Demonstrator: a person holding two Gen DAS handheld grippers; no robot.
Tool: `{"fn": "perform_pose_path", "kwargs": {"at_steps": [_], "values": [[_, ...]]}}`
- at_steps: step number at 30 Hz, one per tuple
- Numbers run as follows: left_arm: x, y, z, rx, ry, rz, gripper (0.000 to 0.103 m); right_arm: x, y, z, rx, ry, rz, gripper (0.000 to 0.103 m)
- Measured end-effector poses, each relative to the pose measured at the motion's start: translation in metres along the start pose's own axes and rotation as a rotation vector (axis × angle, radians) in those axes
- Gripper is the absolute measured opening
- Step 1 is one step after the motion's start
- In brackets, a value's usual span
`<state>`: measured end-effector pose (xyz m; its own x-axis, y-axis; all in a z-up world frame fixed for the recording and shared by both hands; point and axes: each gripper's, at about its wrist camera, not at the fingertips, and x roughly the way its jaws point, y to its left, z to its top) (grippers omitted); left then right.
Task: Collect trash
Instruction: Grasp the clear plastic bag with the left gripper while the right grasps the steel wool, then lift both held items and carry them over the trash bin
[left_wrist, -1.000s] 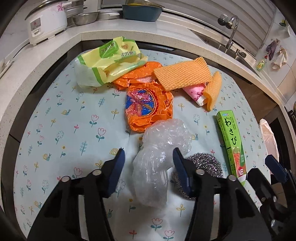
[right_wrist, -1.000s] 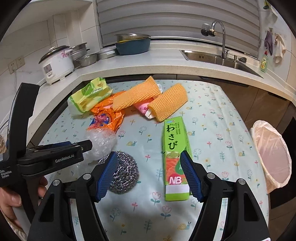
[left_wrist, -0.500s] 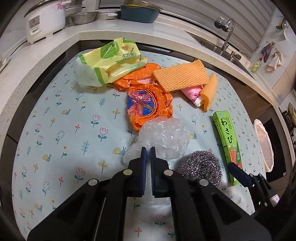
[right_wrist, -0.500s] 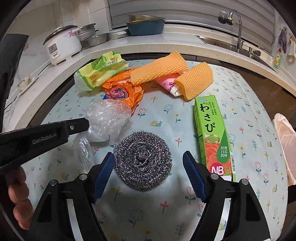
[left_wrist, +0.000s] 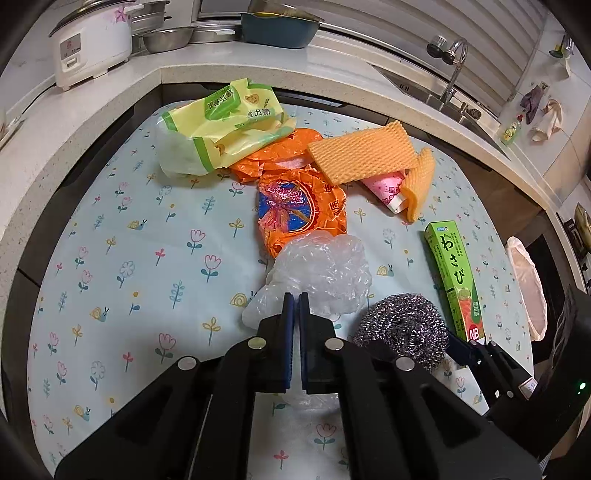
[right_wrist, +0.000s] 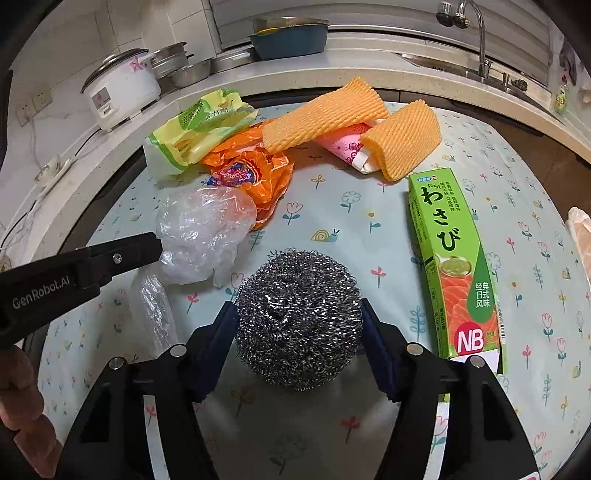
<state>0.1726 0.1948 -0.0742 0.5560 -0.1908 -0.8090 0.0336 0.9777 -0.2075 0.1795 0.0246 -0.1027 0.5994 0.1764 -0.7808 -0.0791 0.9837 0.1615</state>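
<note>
A round, wiry steel scourer (right_wrist: 298, 321) sits between the blue pads of the right hand-held gripper (right_wrist: 298, 332), whose jaws are wide, both touching its sides. The left hand-held gripper (left_wrist: 294, 306) is pinched almost closed on a crinkled clear plastic bag (left_wrist: 321, 275). Beyond lie a green box (right_wrist: 454, 266), orange wrapper (left_wrist: 301, 212) and foam sleeves (left_wrist: 364, 153) on the flowered table (left_wrist: 147, 258).

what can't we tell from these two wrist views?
- Left wrist: how much clear plastic bag the left gripper pinches; its fingers hide it.
- Right wrist: whether the right gripper presses the steel scourer; contact is hidden.
- Both: the lined bin is cut off.
</note>
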Motion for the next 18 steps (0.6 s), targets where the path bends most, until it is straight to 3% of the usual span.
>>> {"fn": "perform_pose_path", "kwargs": {"at_steps": [2,10,18], "values": [[-0.004,-0.004,0.001,0.007,-0.009,-0.002,0.002,-0.008,-0.004,0.004,0.003,-0.021,-0.008,0.050],[-0.021,-0.037,0.012,0.058,-0.059,-0.033,0.001,-0.053,-0.034,0.028,0.046,-0.140,-0.039,0.049],[-0.036,-0.096,0.025,0.140,-0.106,-0.084,0.001,-0.102,-0.082,0.045,0.106,-0.249,-0.095,0.049]]}}
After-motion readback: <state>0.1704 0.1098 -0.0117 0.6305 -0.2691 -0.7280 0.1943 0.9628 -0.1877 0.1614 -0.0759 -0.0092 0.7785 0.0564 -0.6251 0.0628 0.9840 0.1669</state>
